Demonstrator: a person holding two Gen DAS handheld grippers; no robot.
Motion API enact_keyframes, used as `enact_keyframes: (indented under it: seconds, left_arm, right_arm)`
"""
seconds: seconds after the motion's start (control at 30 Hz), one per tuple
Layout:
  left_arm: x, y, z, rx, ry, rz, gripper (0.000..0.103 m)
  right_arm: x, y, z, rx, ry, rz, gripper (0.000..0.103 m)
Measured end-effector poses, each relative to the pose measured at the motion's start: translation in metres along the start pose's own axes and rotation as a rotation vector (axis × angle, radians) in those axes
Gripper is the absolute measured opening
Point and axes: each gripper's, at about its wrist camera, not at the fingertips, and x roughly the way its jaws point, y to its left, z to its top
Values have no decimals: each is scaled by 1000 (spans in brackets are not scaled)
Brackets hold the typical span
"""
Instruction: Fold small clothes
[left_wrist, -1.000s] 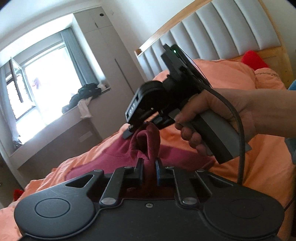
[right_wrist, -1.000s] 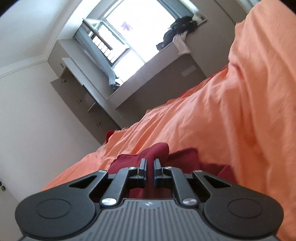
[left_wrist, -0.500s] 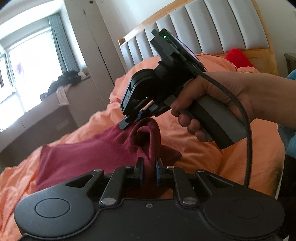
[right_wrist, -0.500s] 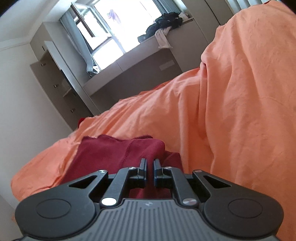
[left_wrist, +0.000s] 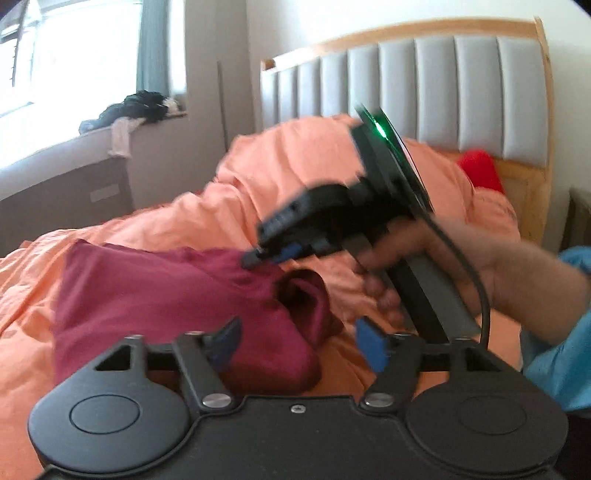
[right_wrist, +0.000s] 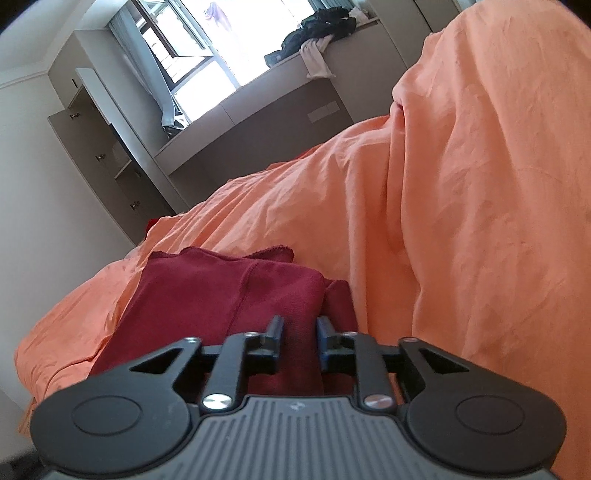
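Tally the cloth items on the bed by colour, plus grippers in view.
Maroon garment: 1
Orange bedding: 1
Red item by the headboard: 1
Grippers, left and right, both open: 2
Total: 5

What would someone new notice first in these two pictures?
The dark red garment lying folded over on the orange bedding, in the foreground of both views. Next, the right gripper in a hand, blurred, its tip at the garment's far edge, with the left gripper wide open just above the cloth. Behind stands a grey padded headboard.
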Motion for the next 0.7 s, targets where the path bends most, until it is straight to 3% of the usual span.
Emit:
enact_keyframes:
  seconds: [0.07,0.23,0.33,0.43,0.57,0.7]
  left_arm:
    - [-8,8,5,-37,-14,30,87]
    - [-33,38,17,-121,-53,210,101]
    - [-44,57,19,-144,-74,316,102]
    - [-48,78,15,-200,-50,366,102]
    - [-48,102,1,-289,6,386,102]
    - [-41,116,-14,-366,43,374,102]
  right_arm:
    - [-1,0,-1,-1,5,-7,61]
    - [-9,7,-9,-93,16,-67,81]
    - [-13,13,-17,-162,30,-100,86]
    - [-19,11,-23,-161,36,-92,94]
    - [-27,-5,-23,-29,8,-33,97]
    - [-27,-17,-23,31,-1,-85,97]
